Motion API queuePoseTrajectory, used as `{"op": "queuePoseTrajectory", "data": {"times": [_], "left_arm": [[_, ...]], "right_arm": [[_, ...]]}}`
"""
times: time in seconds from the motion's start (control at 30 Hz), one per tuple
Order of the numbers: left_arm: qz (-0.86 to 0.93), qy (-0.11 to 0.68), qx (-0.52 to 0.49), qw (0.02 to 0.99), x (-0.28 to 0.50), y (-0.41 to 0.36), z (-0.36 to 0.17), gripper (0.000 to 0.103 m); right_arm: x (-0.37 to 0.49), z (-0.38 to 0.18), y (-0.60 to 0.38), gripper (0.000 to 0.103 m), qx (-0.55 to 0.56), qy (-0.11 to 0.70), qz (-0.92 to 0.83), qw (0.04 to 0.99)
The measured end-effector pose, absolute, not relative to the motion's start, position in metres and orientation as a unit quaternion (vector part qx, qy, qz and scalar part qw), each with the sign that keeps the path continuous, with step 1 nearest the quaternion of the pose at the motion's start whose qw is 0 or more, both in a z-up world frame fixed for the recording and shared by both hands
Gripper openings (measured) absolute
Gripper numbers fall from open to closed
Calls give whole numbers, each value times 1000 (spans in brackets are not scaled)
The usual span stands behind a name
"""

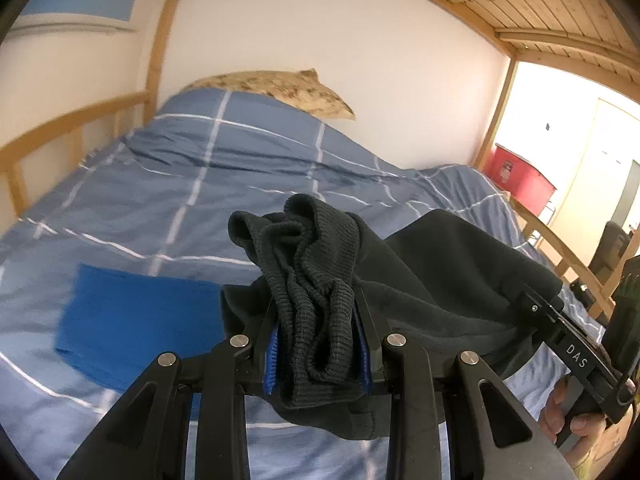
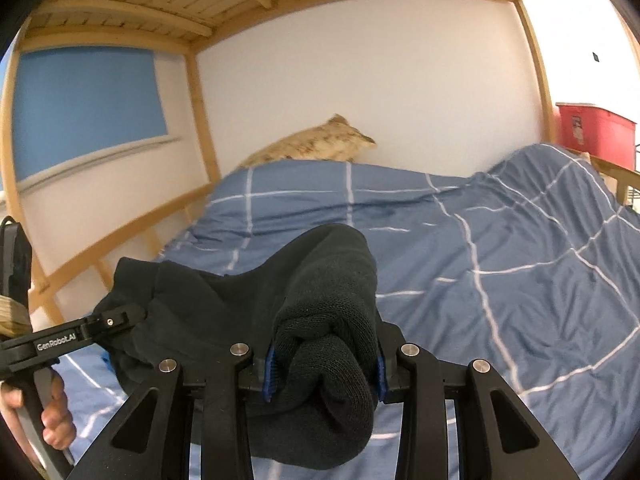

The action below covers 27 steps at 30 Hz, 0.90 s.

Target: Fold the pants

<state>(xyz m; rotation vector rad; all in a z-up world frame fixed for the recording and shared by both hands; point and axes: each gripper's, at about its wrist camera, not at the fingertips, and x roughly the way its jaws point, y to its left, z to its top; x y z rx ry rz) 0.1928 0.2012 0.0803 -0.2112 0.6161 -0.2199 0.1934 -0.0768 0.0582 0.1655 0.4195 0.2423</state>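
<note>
Overhead of a blue checked duvet (image 1: pixel 168 184), the left gripper (image 1: pixel 318 332) and right gripper (image 2: pixel 324 360) each clamped a bunched end of dark pants (image 1: pixel 452 276), held aloft. Thick wadded folds could slip free, likely dropping one end.

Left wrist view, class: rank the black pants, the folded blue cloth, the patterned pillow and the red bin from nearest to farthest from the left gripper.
1. Black pants: clamped in the left gripper.
2. Folded blue cloth: lower left, on the bed.
3. Patterned pillow: far end, by the wall.
4. Red bin: right, beyond the bed frame, though its order with the pillow is uncertain.
</note>
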Motion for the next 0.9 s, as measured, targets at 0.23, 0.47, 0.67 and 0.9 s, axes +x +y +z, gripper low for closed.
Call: {"op": "queuePoseTrajectory", "data": {"times": [0.23, 0.47, 0.67, 0.9], "left_arm": [[-69, 296, -85, 949, 181, 272, 86, 30], [-42, 292, -76, 952, 186, 337, 75, 30], [-21, 298, -74, 951, 207, 378, 48, 30], [-15, 323, -86, 942, 239, 409, 4, 30]], "right_arm": [[195, 60, -6, 36, 89, 203, 159, 962], [212, 46, 66, 36, 85, 209, 194, 955], [235, 19, 116, 36, 77, 223, 213, 948], [259, -21, 154, 36, 75, 248, 206, 944]]}}
